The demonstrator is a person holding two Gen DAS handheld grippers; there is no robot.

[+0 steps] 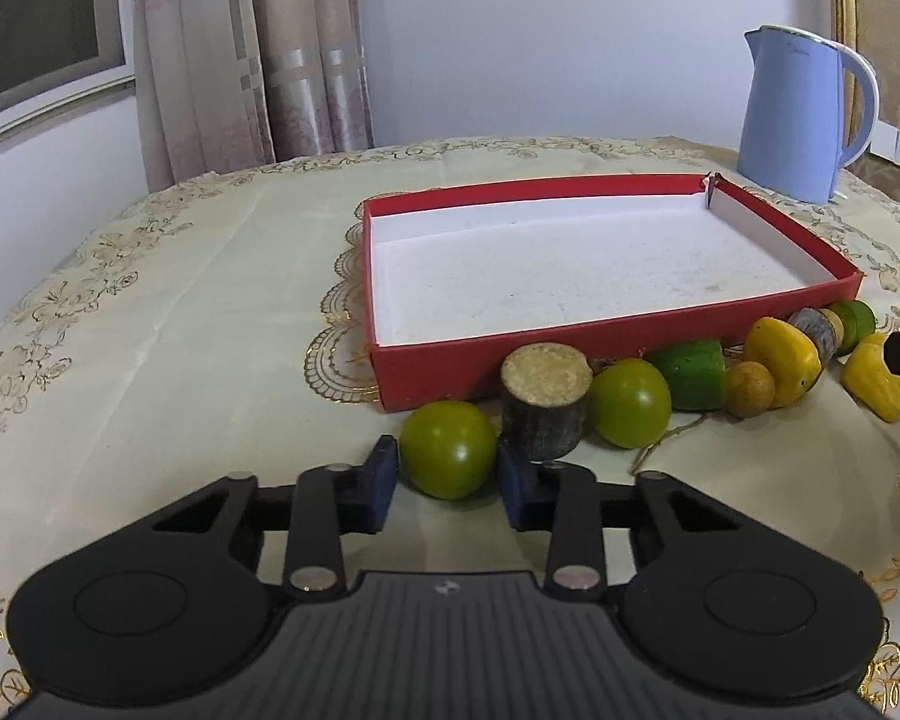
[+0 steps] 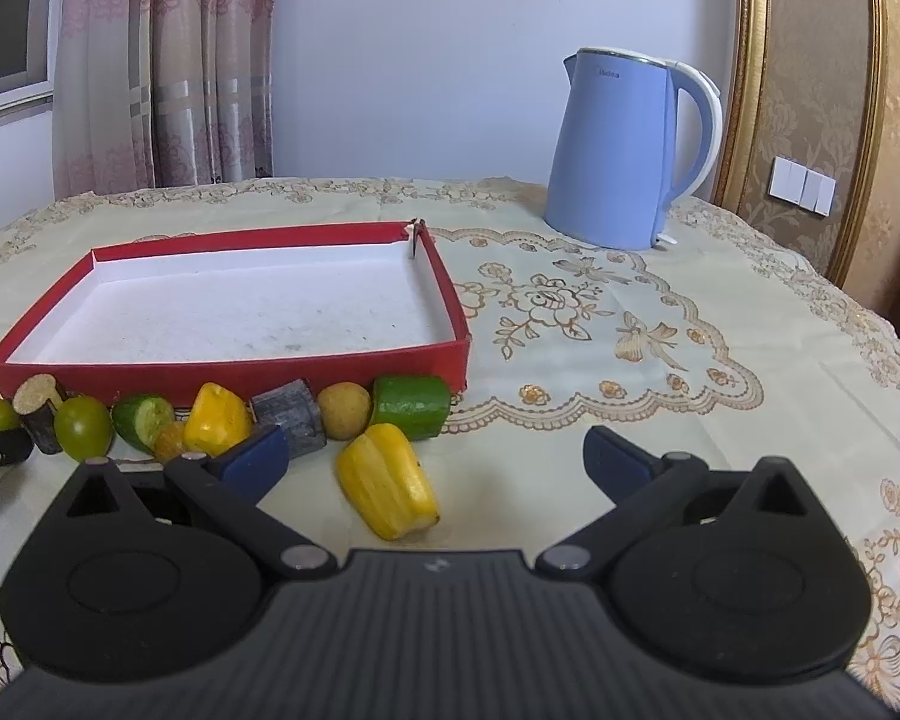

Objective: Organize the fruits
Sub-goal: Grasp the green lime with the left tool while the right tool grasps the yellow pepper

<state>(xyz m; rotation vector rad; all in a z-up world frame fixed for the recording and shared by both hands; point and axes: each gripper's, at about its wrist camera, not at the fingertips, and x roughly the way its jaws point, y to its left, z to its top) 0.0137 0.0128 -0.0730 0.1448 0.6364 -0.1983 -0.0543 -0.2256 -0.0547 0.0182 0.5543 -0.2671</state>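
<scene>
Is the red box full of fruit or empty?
Empty. The red box shows only its bare white floor, and every fruit, like the green tomato and yellow piece, lies outside on the tablecloth.

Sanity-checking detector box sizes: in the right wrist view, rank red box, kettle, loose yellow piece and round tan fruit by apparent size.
1. red box
2. kettle
3. loose yellow piece, though nearness to the camera inflates it
4. round tan fruit

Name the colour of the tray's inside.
White inside the tray, red outside; clearest in the right wrist view.
</scene>
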